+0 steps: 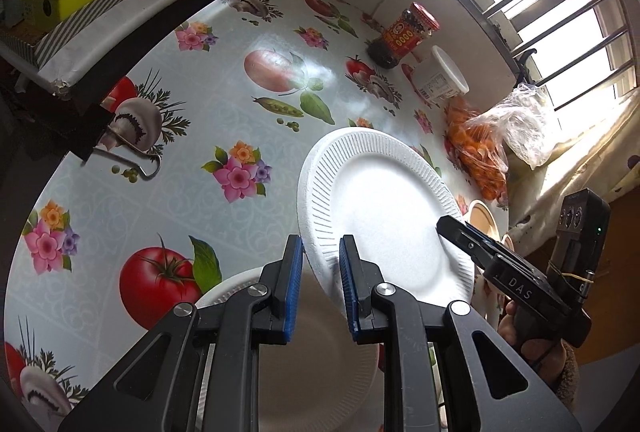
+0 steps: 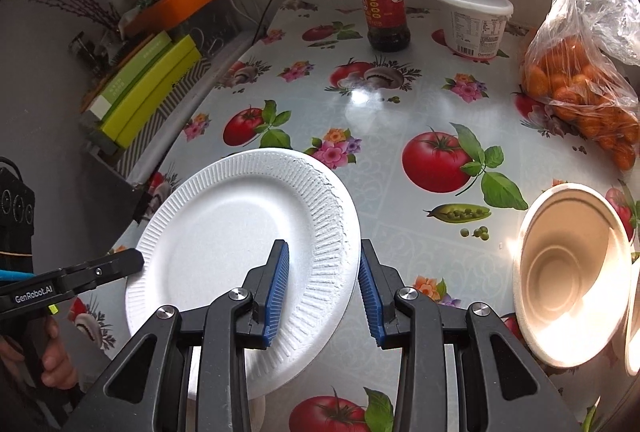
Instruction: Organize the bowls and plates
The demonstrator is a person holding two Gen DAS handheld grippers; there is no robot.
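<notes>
Both grippers held one round white foam plate up off the flowered table. The left gripper pinched its left rim; the right gripper pinched its right rim. The tan paper bowl sat just right.

The second foam plate under the left gripper is blurred and largely hidden behind its arms. At 3 o'clock in the right wrist view, a second paper bowl is cut off by the edge. The jar label is too small to read. The bag of oranges runs off at 2 o'clock.
</notes>
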